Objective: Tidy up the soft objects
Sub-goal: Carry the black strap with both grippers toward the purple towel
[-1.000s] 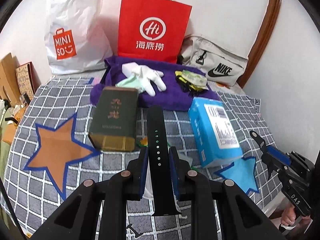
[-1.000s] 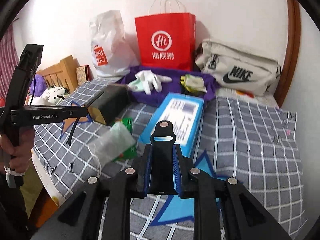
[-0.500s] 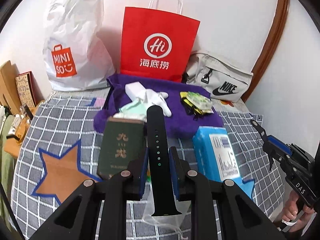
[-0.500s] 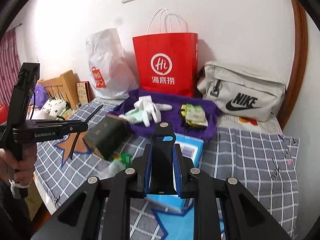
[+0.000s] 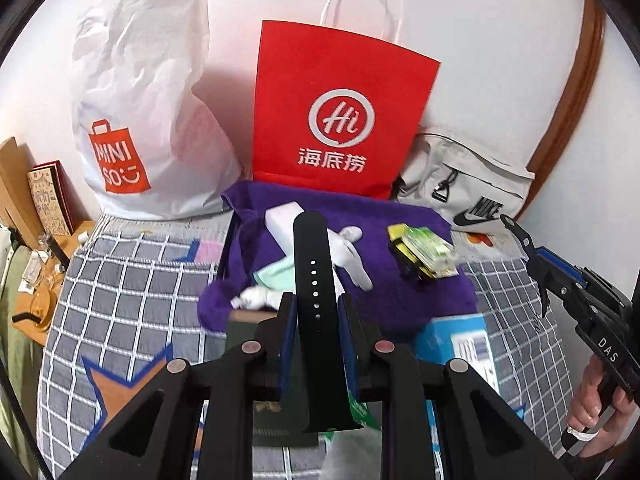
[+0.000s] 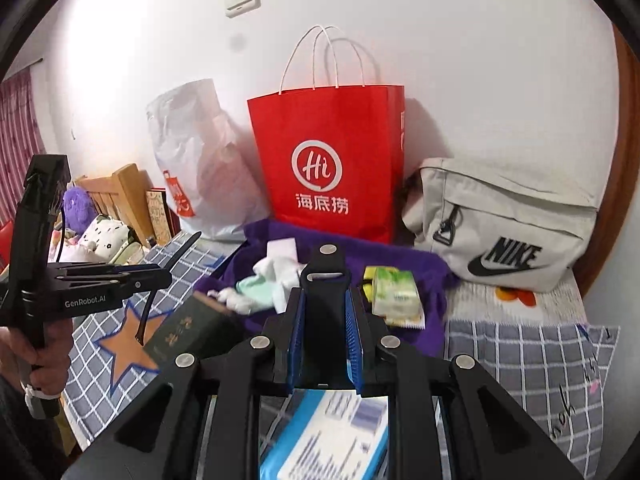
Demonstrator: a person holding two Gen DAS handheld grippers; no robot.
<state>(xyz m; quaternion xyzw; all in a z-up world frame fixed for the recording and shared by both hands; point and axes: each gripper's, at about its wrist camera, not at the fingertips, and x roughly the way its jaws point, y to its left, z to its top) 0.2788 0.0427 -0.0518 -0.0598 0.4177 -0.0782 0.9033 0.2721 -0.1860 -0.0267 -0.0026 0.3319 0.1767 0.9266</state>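
Note:
My left gripper [image 5: 316, 304] is shut on a long black watch strap with holes [image 5: 313, 264], held above the bed. My right gripper [image 6: 325, 300] is shut on the short black buckle strap [image 6: 325, 276]. Beyond both lies a purple towel [image 5: 380, 300] [image 6: 424, 264] with white socks [image 5: 352, 256] [image 6: 276, 270], a pale green cloth [image 5: 276, 274] and a green-yellow packet [image 5: 426, 250] [image 6: 396, 292] on it. The left gripper also shows at the left of the right wrist view [image 6: 152, 276].
A red paper bag [image 5: 340, 128], a white Miniso bag [image 5: 140, 120] and a grey Nike bag [image 5: 468, 184] stand at the wall. A dark green box [image 6: 188, 332] and a blue box [image 6: 332, 436] lie on the checked bedspread [image 5: 120, 300]. The bed edge is at the left.
Both grippers have risen and moved toward the purple towel and the bags, each still holding its strap. The boxes now sit under the fingers.

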